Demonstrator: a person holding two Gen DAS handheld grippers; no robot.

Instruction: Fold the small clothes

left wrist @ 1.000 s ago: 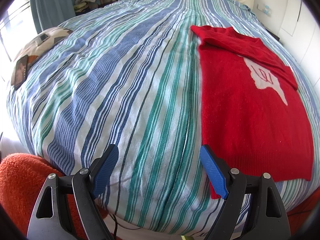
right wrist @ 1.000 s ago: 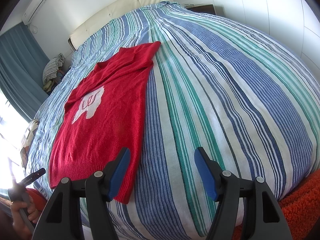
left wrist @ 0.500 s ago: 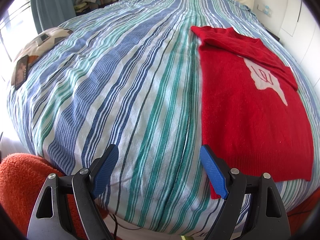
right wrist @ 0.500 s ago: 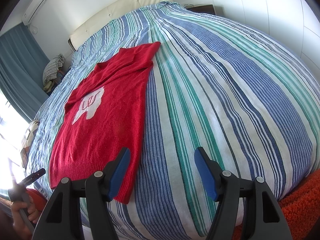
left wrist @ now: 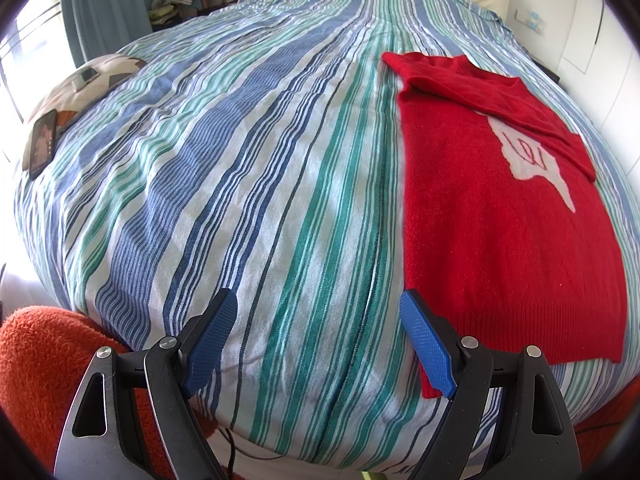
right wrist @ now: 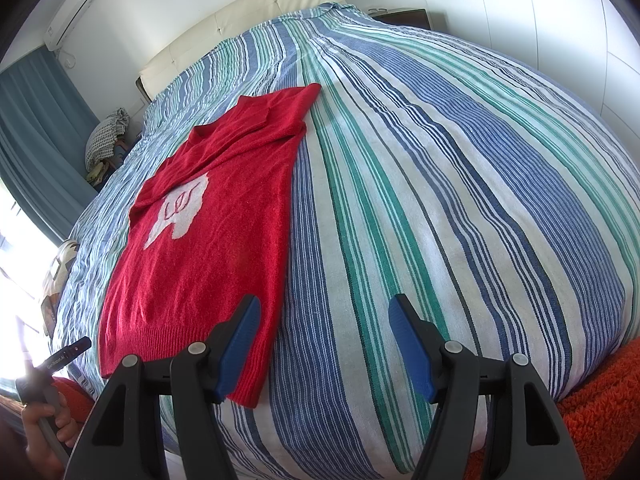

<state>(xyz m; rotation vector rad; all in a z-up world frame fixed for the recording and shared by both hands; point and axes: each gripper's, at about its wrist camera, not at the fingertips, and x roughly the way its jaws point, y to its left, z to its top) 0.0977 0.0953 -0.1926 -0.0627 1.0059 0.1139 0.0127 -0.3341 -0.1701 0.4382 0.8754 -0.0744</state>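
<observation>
A red knitted sweater with a white motif lies flat on the striped bedspread, its sleeves folded across the chest and its hem toward me. In the right wrist view the sweater lies left of centre. My left gripper is open and empty above the bed's near edge, its right finger over the sweater's lower left corner. My right gripper is open and empty, its left finger over the sweater's lower right corner.
A patterned cushion with a phone on it sits at the bed's left side. Orange fuzzy fabric lies below the bed's near edge. The headboard, a curtain and a pile of clothes are beyond.
</observation>
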